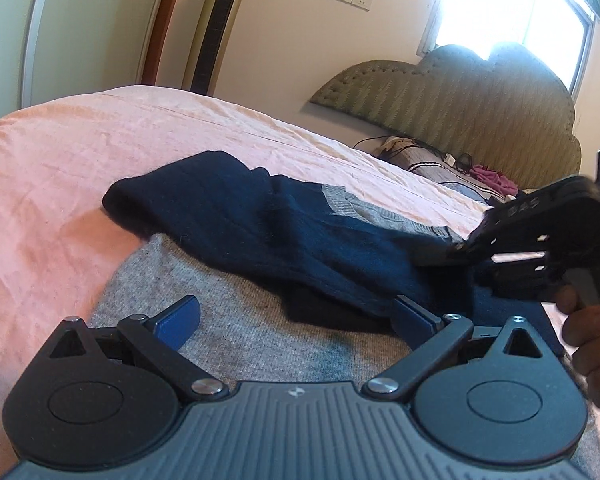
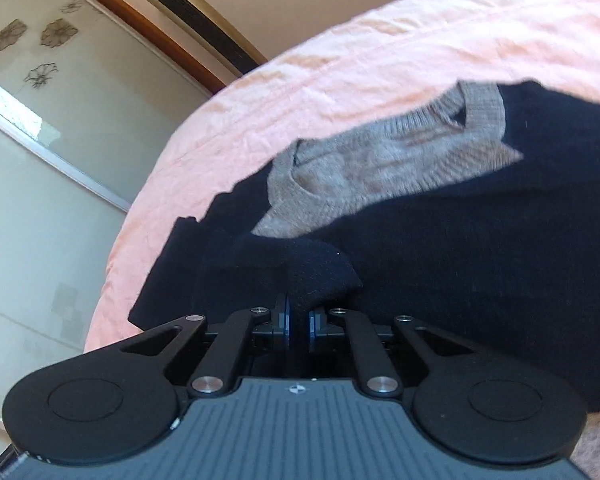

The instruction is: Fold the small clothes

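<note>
A small grey and navy sweater (image 1: 228,344) lies on the pink bedsheet (image 1: 60,184). One navy sleeve (image 1: 228,200) is folded across its grey body. My left gripper (image 1: 300,316) hovers low over the grey body, open wide, and its blue pads (image 1: 182,318) press on nothing. My right gripper (image 2: 298,320) is shut on a bunched fold of navy sleeve (image 2: 316,272). The grey neckline (image 2: 380,164) lies beyond that fold. In the left wrist view the right gripper (image 1: 460,250) comes in blurred from the right, held by a hand (image 1: 592,340).
A padded olive headboard (image 1: 440,112) stands at the back right, with pillows, cables (image 1: 420,156) and a pink cloth (image 1: 496,180) in front of it. A gold tower fan (image 1: 216,28) and a sliding wardrobe door (image 2: 40,160) stand past the bed's far side. A bright window (image 1: 512,4) glares.
</note>
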Demonstrator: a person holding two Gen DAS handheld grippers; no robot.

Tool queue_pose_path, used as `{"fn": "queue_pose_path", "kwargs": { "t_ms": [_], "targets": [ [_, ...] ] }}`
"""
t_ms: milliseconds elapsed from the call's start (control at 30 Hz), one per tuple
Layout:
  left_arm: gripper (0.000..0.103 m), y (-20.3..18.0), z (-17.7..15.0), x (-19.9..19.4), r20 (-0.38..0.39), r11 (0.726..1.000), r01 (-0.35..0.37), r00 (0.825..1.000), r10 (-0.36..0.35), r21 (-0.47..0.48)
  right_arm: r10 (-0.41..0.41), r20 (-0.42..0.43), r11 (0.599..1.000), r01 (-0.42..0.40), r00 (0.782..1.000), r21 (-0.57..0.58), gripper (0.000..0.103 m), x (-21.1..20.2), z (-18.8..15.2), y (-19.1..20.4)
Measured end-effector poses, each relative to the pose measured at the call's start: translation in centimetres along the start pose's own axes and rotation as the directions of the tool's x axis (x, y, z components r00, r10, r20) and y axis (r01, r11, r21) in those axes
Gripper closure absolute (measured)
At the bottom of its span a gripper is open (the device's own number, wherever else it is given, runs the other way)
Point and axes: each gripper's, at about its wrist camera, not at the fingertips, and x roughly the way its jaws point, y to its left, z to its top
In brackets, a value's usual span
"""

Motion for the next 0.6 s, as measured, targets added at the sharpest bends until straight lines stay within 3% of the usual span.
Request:
{"fn": "queue_pose_path", "kwargs": {
  "t_ms": [133, 367, 600],
  "targets": [
    [0.001, 0.0, 0.0, 0.0, -0.001, 1.000, 0.001, 1.000, -0.001, 0.000, 0.002, 0.060, 0.997, 0.003, 0.998, -0.081, 0.089, -4.0, 1.7, 0.0],
    [0.001, 0.1, 0.1, 0.0, -0.004, 1.000, 0.005, 1.000, -0.005, -0.004, -0.157, 0.085, 0.983, 0.164, 0.984, -0.083, 0.089, -9.2, 3.8, -5.4],
    [0.001, 0.0, 0.1, 0.1, -0.009, 1.000, -0.001, 1.000, 0.002, 0.001, -0.254, 0.049, 0.966, 0.255, 0.966, -0.028, 0.089, -7.7, 2.4, -10.3]
  ]
}}
